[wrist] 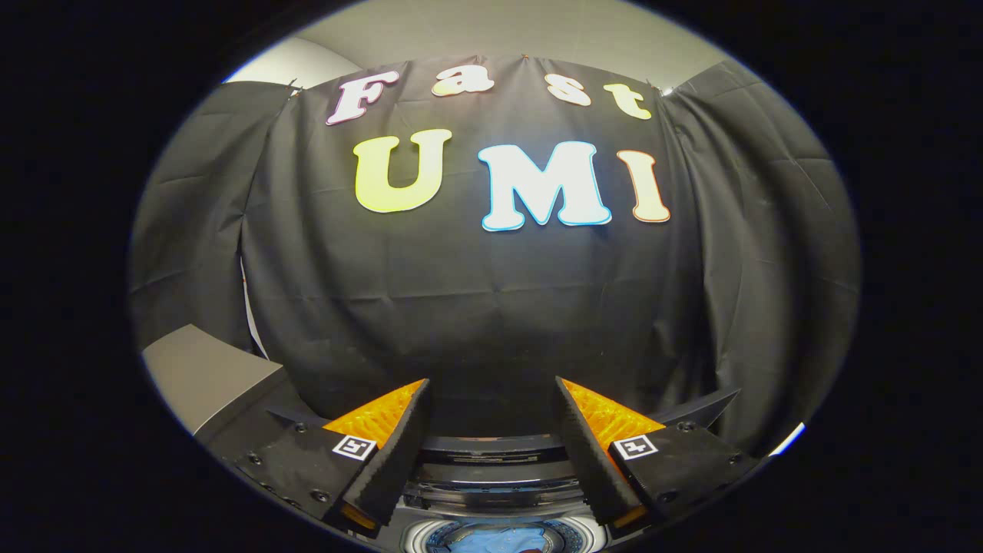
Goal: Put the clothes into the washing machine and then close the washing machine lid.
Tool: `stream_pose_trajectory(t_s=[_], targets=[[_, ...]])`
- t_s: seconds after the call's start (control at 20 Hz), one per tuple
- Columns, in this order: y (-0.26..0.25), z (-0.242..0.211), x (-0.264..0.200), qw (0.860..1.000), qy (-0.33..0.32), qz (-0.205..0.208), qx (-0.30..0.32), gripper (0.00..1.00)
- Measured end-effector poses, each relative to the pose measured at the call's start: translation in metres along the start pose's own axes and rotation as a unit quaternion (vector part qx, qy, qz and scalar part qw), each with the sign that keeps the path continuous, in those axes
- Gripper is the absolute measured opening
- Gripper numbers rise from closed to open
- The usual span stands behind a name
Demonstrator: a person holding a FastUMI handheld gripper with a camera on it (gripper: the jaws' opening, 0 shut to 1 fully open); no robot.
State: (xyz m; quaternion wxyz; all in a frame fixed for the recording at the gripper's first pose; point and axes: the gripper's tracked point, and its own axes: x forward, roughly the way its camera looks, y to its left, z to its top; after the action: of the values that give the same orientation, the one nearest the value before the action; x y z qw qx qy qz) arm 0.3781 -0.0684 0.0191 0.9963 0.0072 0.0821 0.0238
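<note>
My gripper (pixel 491 395) is open, its two orange-and-black fingers (pixel 384 430) spread wide with nothing between them. It hangs high above the washing machine (pixel 491 491), whose dark top rim and round drum opening lie below and between the fingers. Inside the drum lies blue clothing (pixel 491 540), partly cut off from sight. The lid itself I cannot make out.
The black cloth wall (pixel 491 307) stands close behind the machine and folds round on both sides. A grey flat surface (pixel 203 372) sits to the left of the left finger.
</note>
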Motion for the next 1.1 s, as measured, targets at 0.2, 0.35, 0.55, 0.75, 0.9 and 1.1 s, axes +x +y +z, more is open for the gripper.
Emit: stream_pose_trajectory(t_s=[0.2,0.35,0.55,0.75,0.9,1.1], targets=[[0.0,-0.005,-0.019,1.0,-0.003,0.0,-0.002,0.96],[0.001,-0.009,-0.03,1.0,-0.001,0.002,-0.003,0.96],[0.001,-0.015,-0.045,1.0,-0.002,0.002,-0.003,0.96],[0.001,-0.022,-0.057,1.0,-0.002,0.002,-0.004,0.96],[0.002,-0.027,-0.069,1.0,0.003,0.002,-0.004,0.96],[0.002,-0.038,-0.084,1.0,0.01,0.008,-0.002,0.96]])
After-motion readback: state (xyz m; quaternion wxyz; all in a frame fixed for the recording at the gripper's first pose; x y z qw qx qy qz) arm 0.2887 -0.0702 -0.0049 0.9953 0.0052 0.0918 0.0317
